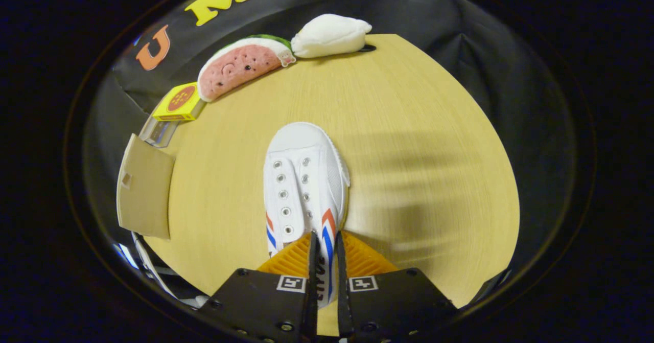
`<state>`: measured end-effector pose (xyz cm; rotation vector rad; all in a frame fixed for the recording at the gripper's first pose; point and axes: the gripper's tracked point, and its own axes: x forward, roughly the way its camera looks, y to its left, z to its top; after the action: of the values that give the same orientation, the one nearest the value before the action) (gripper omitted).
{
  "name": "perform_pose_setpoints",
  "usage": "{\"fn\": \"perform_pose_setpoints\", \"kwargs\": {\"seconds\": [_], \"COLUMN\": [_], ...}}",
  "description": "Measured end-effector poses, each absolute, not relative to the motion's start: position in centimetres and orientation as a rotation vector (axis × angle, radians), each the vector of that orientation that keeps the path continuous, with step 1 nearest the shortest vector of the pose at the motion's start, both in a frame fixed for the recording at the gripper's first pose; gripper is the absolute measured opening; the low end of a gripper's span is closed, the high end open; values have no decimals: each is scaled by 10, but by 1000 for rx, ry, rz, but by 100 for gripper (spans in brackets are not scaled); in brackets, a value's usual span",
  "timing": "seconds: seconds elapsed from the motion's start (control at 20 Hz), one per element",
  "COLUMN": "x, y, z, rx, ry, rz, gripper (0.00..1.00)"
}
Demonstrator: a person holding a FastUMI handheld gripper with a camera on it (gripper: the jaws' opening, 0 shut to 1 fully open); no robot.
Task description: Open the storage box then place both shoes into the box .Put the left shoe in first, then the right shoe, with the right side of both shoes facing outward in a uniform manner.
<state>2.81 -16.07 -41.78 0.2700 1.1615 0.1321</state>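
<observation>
A white canvas shoe (301,179) with red and blue stripes on its sides points its toe away from me, over the wooden table (409,128). My gripper (325,239) is shut on the shoe's side wall near the opening, and both fingers press on the thin canvas between them. A blurred shadow lies on the table to the right of the shoe, which seems lifted off the surface. To the left stands the storage box (159,131), a clear case whose beige door panel (145,189) is swung open toward me.
Along the table's far left edge sit a small yellow box (180,101), a watermelon-slice plush (240,67) and a white plush (329,35). Black cloth walls close in the table. White shapes (145,264) show below the door panel, too cut off to identify.
</observation>
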Motion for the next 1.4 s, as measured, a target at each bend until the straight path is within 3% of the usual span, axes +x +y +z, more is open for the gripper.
{"fn": "perform_pose_setpoints", "kwargs": {"seconds": [0.05,0.15,0.9,1.4], "x": [26,25,9,-3], "y": [-165,-159,-94,71], "z": [-416,-412,-332,-213], "rx": [281,317,397,413], "ry": [1154,1161,1118,1032], "rz": [122,124,153,241], "gripper": [15,2,2,2]}}
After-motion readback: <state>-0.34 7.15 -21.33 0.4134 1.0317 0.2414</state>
